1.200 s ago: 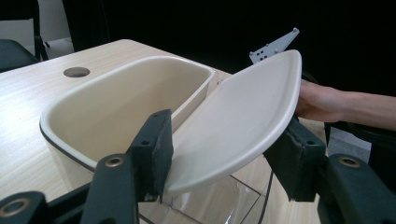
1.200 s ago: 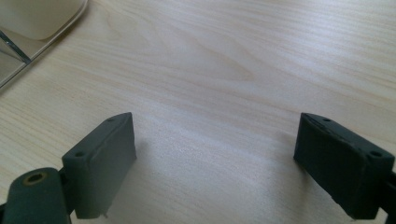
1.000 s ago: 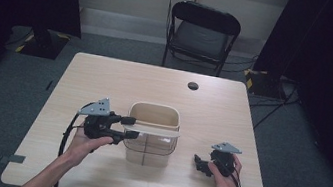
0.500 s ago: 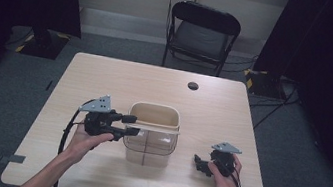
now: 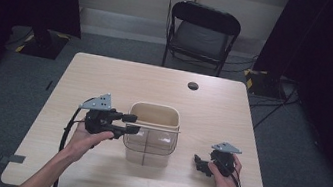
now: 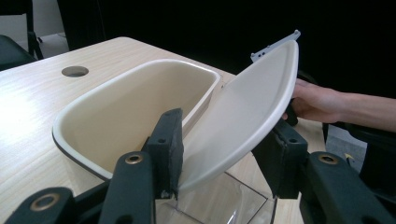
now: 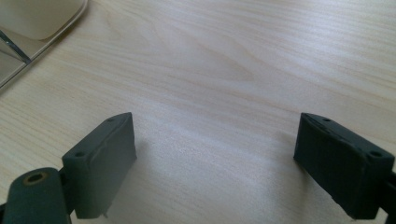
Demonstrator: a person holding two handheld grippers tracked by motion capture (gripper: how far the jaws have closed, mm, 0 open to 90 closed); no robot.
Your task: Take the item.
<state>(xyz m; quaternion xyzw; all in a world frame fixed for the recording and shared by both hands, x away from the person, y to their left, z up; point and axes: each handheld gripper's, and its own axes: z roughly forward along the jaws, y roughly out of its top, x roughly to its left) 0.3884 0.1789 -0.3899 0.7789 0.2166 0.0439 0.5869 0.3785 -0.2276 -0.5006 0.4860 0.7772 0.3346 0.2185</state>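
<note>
Dark curtains hem in the room, with a black folding chair behind a pale wooden table. Near the table's middle stands a beige bin with a clear lower body, and its swing lid is tipped up on edge across the opening. The left gripper reaches in from the bin's left side, and its jaws have just been closing with the lid's edge between them — one pad looks to touch the lid, the other stands a little off, so the grip is not yet made. The right gripper rests on the table to the bin's right, well apart from it, jaws wide and empty. I'd judge the step to be taking hold of the lid — next comes a firm pinch, then a careful swing or lift without dragging the bin.
</note>
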